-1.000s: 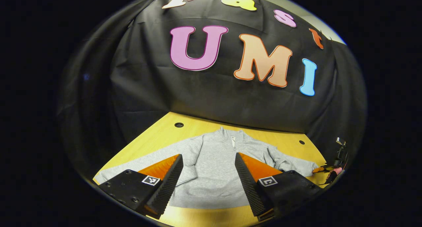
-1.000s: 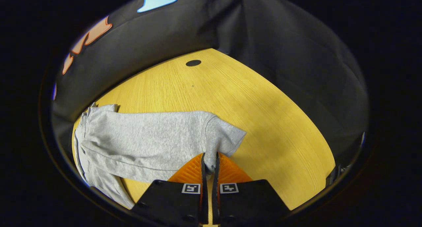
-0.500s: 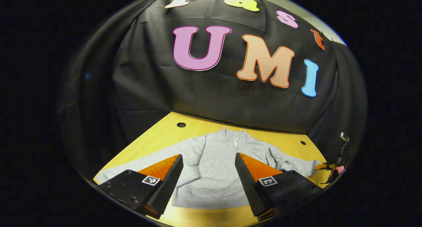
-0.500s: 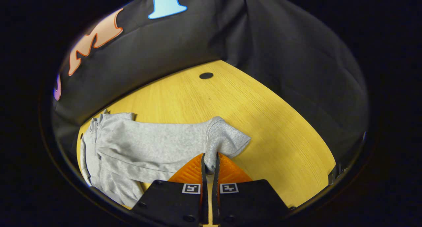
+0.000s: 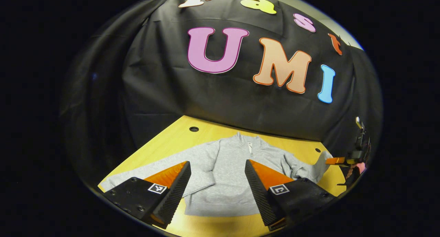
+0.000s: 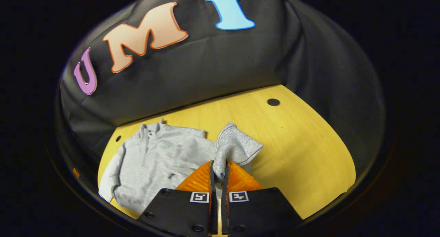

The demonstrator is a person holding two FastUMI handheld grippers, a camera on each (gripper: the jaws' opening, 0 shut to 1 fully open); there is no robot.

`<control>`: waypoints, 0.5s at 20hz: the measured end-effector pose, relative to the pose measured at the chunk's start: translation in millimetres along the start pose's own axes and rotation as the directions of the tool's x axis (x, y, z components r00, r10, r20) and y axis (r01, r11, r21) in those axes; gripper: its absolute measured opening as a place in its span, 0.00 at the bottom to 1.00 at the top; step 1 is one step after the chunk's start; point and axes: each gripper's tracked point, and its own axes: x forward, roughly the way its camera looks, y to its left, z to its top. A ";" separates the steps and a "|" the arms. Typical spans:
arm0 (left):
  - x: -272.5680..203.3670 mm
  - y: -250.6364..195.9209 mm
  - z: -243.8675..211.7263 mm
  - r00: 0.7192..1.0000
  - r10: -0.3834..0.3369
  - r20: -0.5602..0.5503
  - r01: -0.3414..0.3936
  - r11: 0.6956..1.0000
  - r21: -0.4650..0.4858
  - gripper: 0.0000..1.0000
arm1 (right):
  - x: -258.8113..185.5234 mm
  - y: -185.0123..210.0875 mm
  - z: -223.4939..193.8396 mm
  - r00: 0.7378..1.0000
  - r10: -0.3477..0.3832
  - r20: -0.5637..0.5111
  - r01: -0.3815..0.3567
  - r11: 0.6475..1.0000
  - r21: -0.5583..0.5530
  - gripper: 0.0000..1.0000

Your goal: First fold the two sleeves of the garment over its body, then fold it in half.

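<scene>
On the yellow wooden tabletop (image 6: 302, 151) lies a grey quarter-zip sweatshirt (image 5: 227, 175), collar toward the booth wall and hem toward us. From its slack drape we judge it a soft, light fleece with no stiffness at all. It should follow wherever it is led, sag between holds, and grip rather than slide on the wood.

One sleeve cuff (image 6: 237, 146) hangs lifted off the tabletop, bunched into a loose peak, and our right tongs (image 6: 219, 171) are clenched on its lower edge, cloth pinched between both fingers. In the left gripper view that same sleeve (image 5: 309, 166) rises from the shoulder toward the far tongs at the edge of the picture. The ribbed cuff looks to us the soundest place to hold, being the thickest fold of fabric, and only a light pinch should be needed.

The other sleeve (image 5: 151, 170) lies stretched flat toward the tabletop's near corner. Our left tongs (image 5: 217, 180) hover released above the body of the sweatshirt, fingers spread wide and touching nothing. We reckon its cuff is again the best hold.

For the halving fold, we judge the hem corners the natural holds, one per tongs, since a single pinch would let so limp a cloth droop unevenly.

Two small dark holes (image 5: 194, 129) mark the tabletop near the wall.
</scene>
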 end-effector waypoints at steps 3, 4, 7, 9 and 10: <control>-4.3 10.6 -1.9 1.000 0.010 0.002 -0.010 1.000 -0.020 0.92 | -0.8 50.0 3.7 0.996 0.088 0.011 -0.088 0.996 -0.014 0.07; -5.4 15.3 -2.0 1.000 0.019 0.001 -0.019 1.000 -0.022 0.92 | -1.9 68.0 4.2 0.993 0.113 0.017 -0.113 0.994 -0.015 0.07; -10.0 28.7 -4.9 0.999 0.039 0.002 -0.039 0.999 -0.026 0.92 | -4.8 120.7 8.4 0.979 0.202 0.032 -0.201 0.979 -0.034 0.07; -13.1 38.4 -8.4 0.998 0.056 -0.005 -0.056 0.998 -0.020 0.92 | -6.2 155.3 9.6 0.964 0.263 0.039 -0.260 0.964 -0.061 0.07; -15.9 42.7 -9.6 0.998 0.067 -0.007 -0.067 0.998 -0.018 0.92 | -7.1 170.9 9.9 0.956 0.290 0.040 -0.287 0.955 -0.072 0.07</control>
